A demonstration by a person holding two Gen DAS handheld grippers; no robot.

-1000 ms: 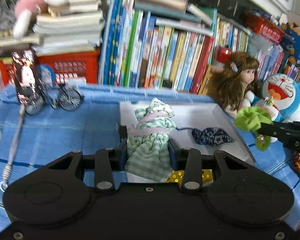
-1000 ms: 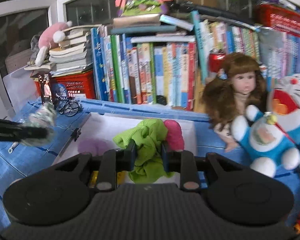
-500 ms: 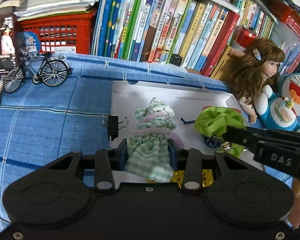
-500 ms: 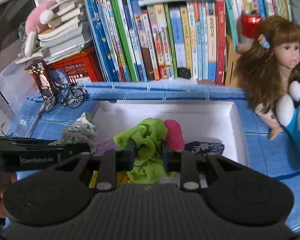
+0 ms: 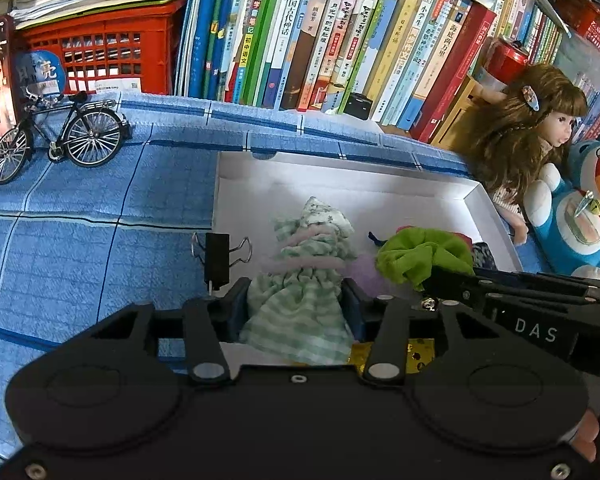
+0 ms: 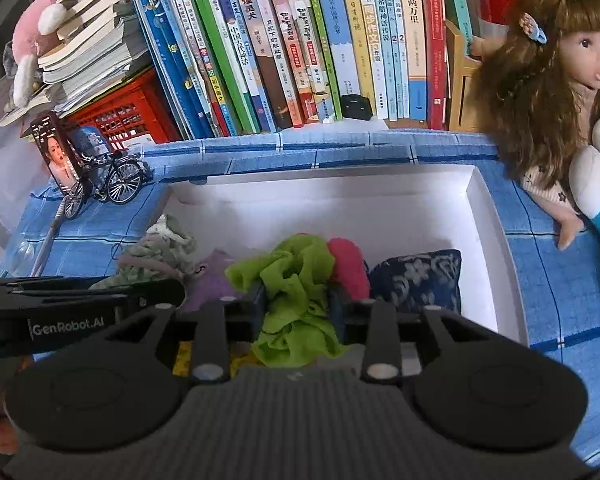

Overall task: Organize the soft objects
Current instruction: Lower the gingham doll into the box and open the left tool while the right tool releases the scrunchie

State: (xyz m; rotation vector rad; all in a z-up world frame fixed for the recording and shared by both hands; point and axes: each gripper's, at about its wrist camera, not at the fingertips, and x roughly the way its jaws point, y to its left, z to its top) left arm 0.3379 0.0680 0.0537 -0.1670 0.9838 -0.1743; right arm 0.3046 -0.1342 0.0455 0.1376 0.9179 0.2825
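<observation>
Left tongs [image 5: 296, 304]: pinching a green checked cloth bundle [image 5: 306, 276], holding it over the near left part of the white tray [image 5: 380, 196]
Right tongs [image 6: 298, 300]: pinching a lime green scrunchie [image 6: 296, 276], holding it over the tray's near middle, just beside the left tongs
Lying in the tray: pink soft piece [image 6: 348, 266], navy patterned pouch [image 6: 418, 280], lilac soft piece [image 6: 212, 280]
Binder clip [image 5: 218, 256]: sitting on the tray's left rim
Sitting on the blue checked counter [image 5: 80, 248]: model bicycle [image 5: 58, 134] far left; doll [image 5: 532, 144] and Doraemon plush [image 5: 584, 216] right; books [image 5: 340, 36] standing far
</observation>
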